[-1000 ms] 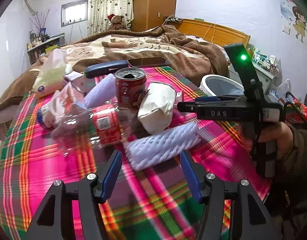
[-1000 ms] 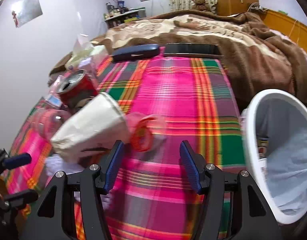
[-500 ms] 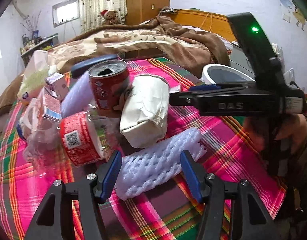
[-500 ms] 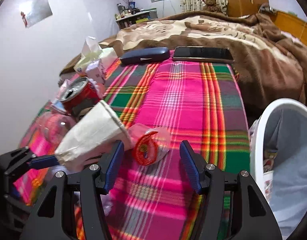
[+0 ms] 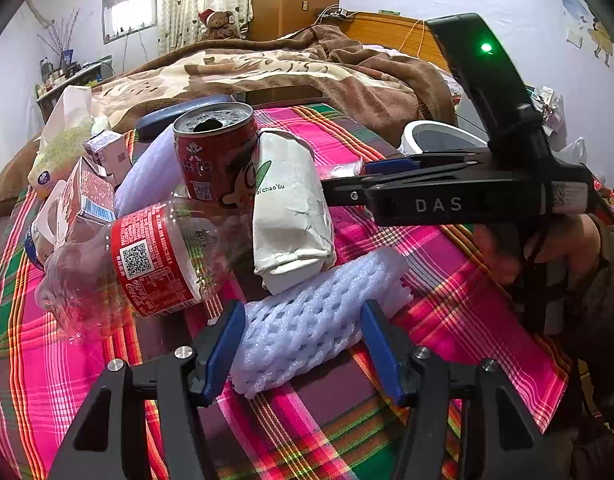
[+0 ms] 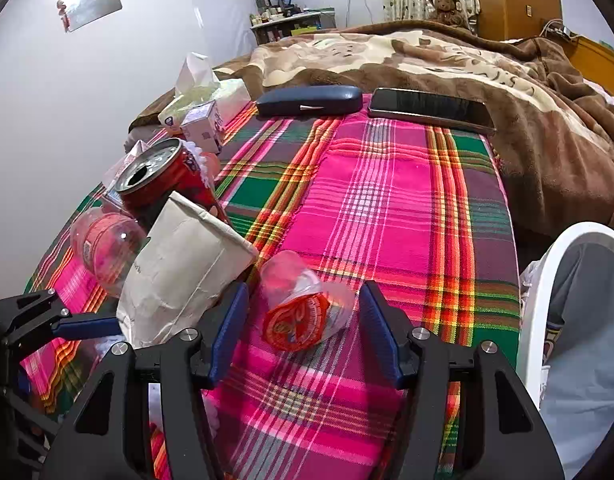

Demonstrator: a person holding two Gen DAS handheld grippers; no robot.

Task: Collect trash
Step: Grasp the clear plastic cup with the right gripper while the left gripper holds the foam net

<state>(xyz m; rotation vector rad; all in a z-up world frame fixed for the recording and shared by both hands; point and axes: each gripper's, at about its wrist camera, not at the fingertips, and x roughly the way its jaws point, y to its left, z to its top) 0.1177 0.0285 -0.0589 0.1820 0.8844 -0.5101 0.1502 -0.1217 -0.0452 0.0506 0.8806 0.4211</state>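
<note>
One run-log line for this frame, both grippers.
left gripper: open, straddling foam net | right gripper: open, jaws closing around plastic cup | bin: beside table

My plaid tablecloth (image 6: 387, 208) carried a red can (image 5: 213, 152), paper bag (image 5: 291, 216), foam net (image 5: 307, 320), plastic cup (image 6: 303, 312), glasses case (image 6: 309, 99) and phone (image 6: 431, 110).

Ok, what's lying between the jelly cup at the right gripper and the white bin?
Nothing: the right wrist view shows only bare plaid cloth between the jelly cup and the white bin.
</note>
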